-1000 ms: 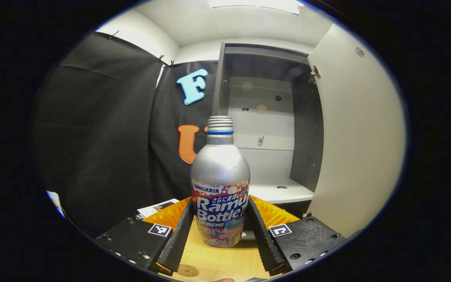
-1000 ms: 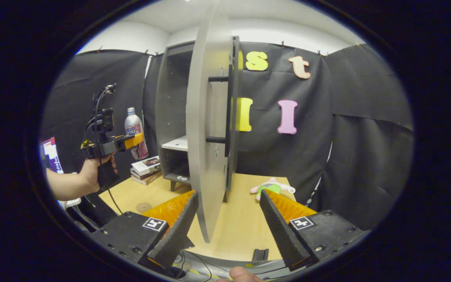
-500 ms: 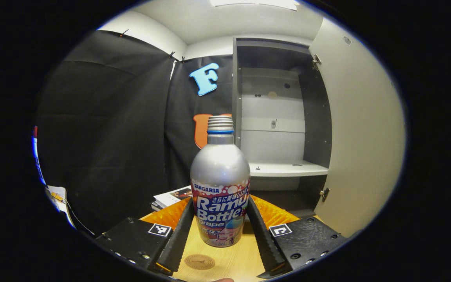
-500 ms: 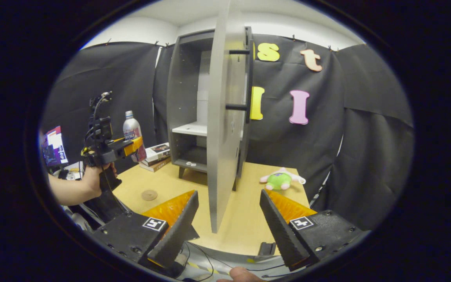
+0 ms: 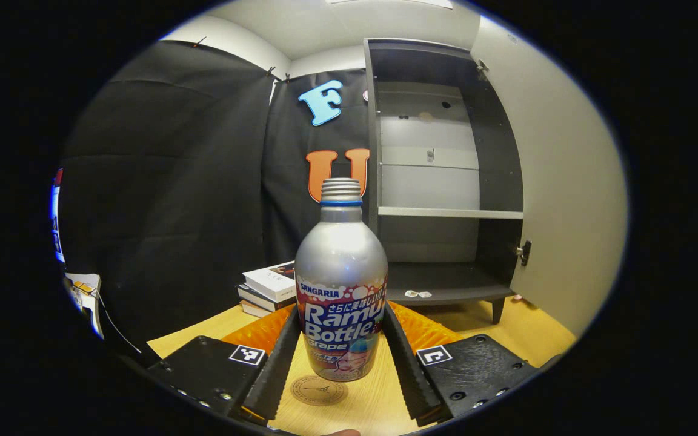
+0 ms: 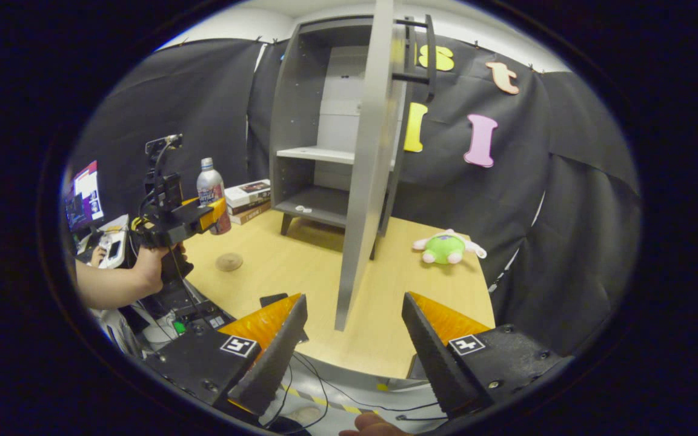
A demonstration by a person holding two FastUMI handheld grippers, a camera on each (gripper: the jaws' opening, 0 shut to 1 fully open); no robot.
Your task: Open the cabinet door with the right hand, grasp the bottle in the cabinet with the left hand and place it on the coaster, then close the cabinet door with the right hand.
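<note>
- Bottle (image 5: 340,284): smooth metal, probably slippery and dentable; my left gripper (image 5: 340,351) clamps its label band.
- Right gripper (image 6: 352,345) gapes, empty.
- Coaster (image 5: 319,389) sits below.

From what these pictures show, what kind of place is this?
Likely a staged recording booth, not a home: black cloth walls around a wooden table with a small grey cabinet, and a hand-held gripper rigged with cables.

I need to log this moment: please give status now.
Left gripper shut on bottle, held above coaster. Right gripper open, off the open cabinet door. Nothing between bottle and coaster.
</note>
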